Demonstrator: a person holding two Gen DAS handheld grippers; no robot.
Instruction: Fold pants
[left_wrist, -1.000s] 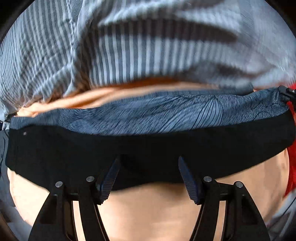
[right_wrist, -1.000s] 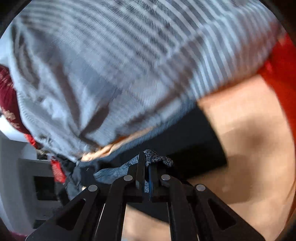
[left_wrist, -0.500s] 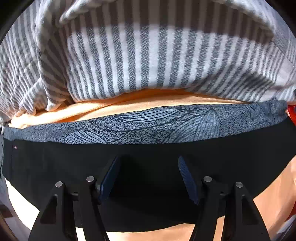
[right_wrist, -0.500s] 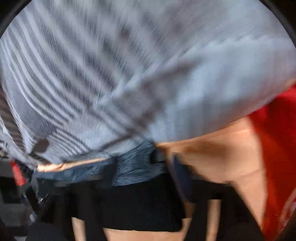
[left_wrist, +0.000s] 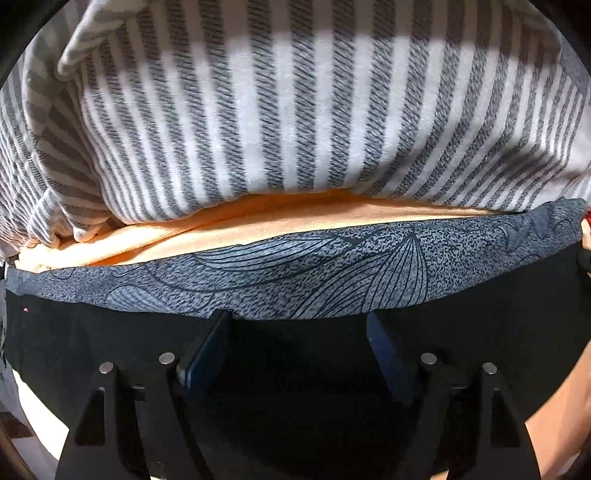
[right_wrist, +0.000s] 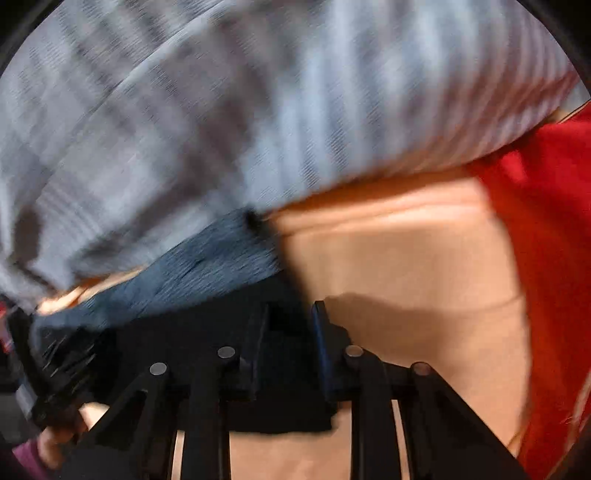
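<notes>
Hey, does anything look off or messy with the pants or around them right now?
Nothing is torn or spilled. The black pants lie flat with the grey leaf-print band straight across. A striped garment is heaped right behind them, over an orange cloth. The right wrist view is motion-blurred, so its details are unclear.

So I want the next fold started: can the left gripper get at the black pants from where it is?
Probably yes: the left gripper is open, and the black pants lie right between its fingers with nothing in front.

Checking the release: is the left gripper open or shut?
Open. The left gripper has its fingers set wide apart over the black pants, nothing pinched between them.
</notes>
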